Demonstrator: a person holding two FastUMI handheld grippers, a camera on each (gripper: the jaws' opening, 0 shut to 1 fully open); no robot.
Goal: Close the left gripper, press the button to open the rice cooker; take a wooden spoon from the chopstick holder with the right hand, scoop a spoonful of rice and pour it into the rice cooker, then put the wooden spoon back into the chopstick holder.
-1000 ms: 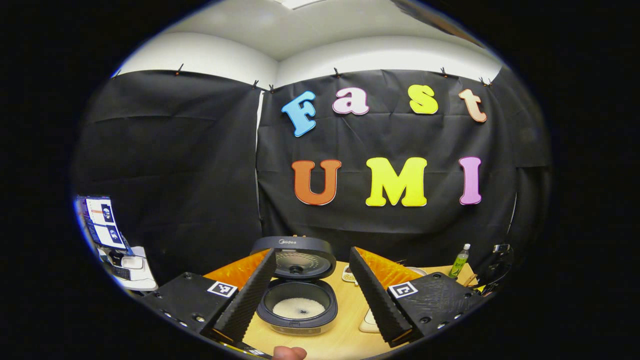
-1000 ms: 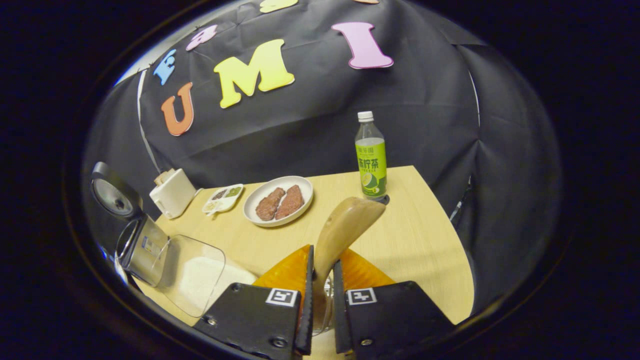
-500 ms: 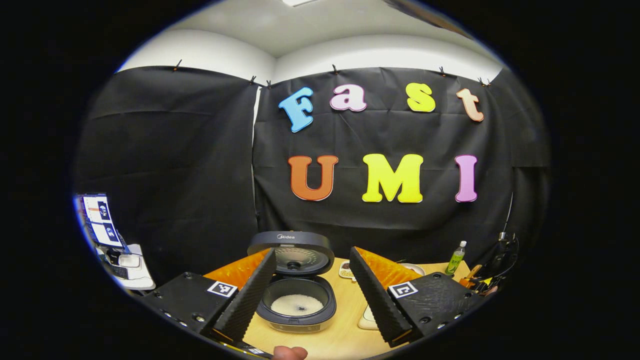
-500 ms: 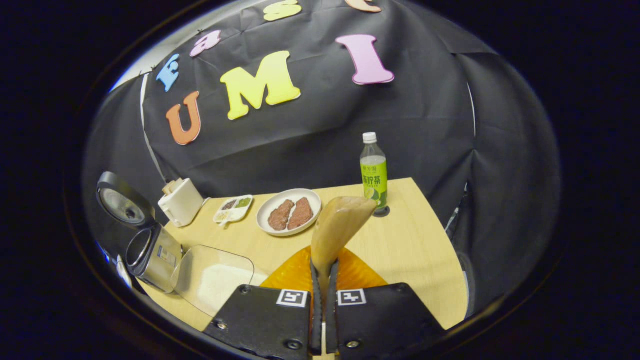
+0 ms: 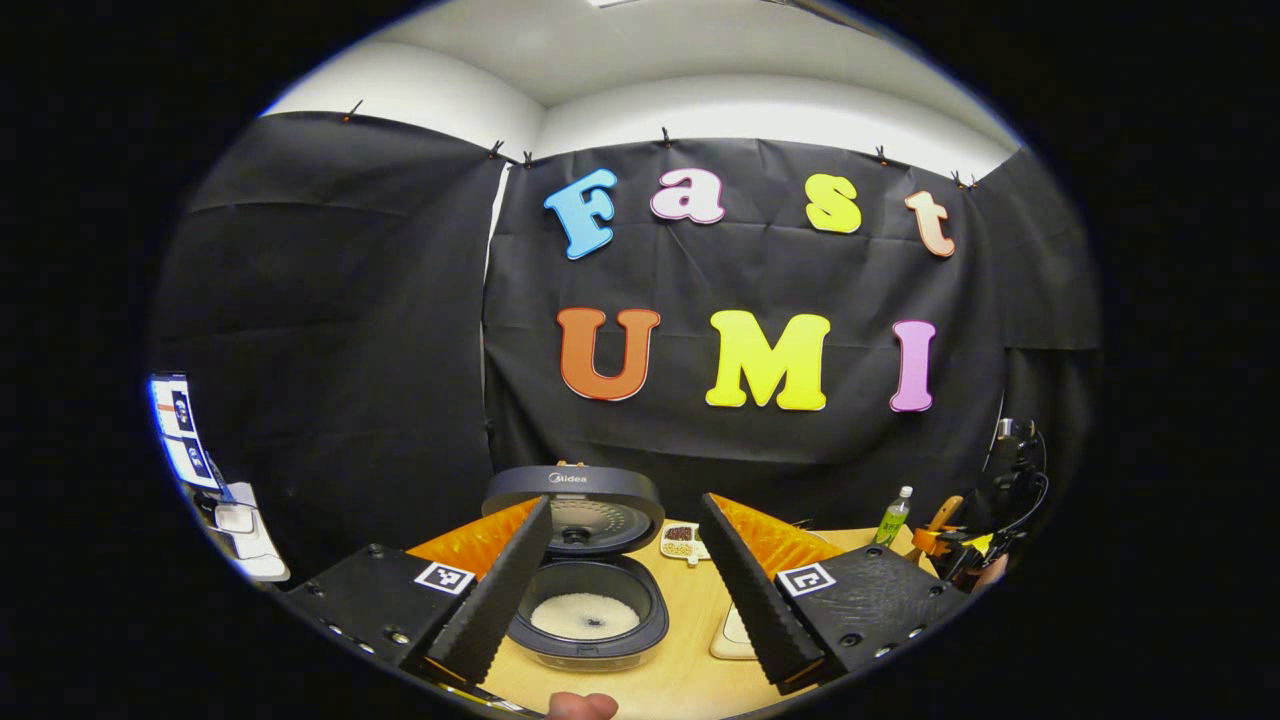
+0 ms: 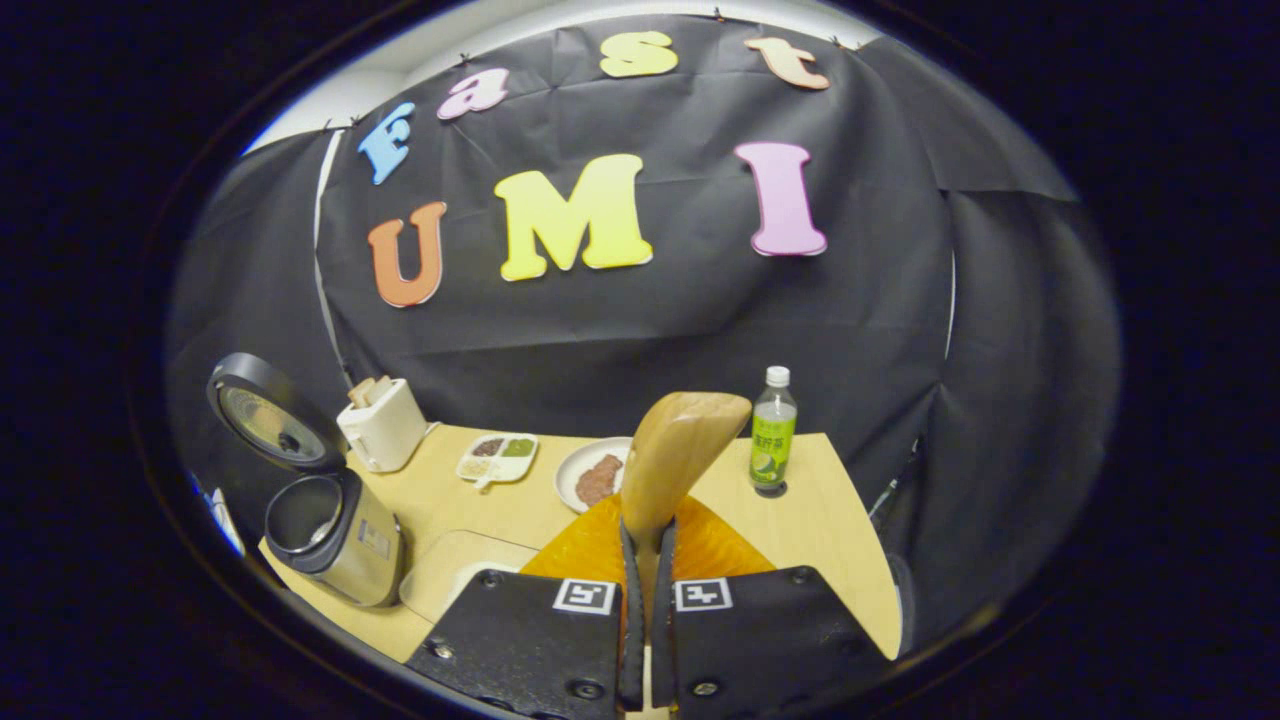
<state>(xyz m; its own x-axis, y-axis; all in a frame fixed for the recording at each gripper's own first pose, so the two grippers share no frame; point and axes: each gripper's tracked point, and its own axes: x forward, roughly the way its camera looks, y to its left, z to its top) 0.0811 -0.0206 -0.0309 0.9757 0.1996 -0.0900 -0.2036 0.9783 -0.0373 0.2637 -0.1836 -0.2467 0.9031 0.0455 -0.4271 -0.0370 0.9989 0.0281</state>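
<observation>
Left gripper (image 5: 620,590), low centre of the left gripper view: fingers wide apart, nothing between them but open air. Framed in that gap, the rice cooker (image 5: 585,600), lid swung up and standing upright behind the pot, a pale layer of rice across the pot's bottom. Just right of the lid, a small divided dish (image 5: 680,541) on the wooden table (image 5: 690,670). Far right of the same view, a green-labelled bottle (image 5: 892,515), and beside it the other gripper with the wooden spoon's bowl poking up.

Right gripper (image 6: 646,610), bottom centre of the right gripper view: fingers together, clamped on the handle of the wooden spoon (image 6: 680,450), bowl uppermost and leaning slightly right, well above the table. Lower left of that view, the cooker again, lid raised. Behind it, a white chopstick holder (image 6: 385,428) near the back edge. Centre, partly hidden behind the spoon, a white plate (image 6: 590,475) with a piece of brown food. Between cooker and fingers, a clear container (image 6: 450,575) lying on the table.
</observation>
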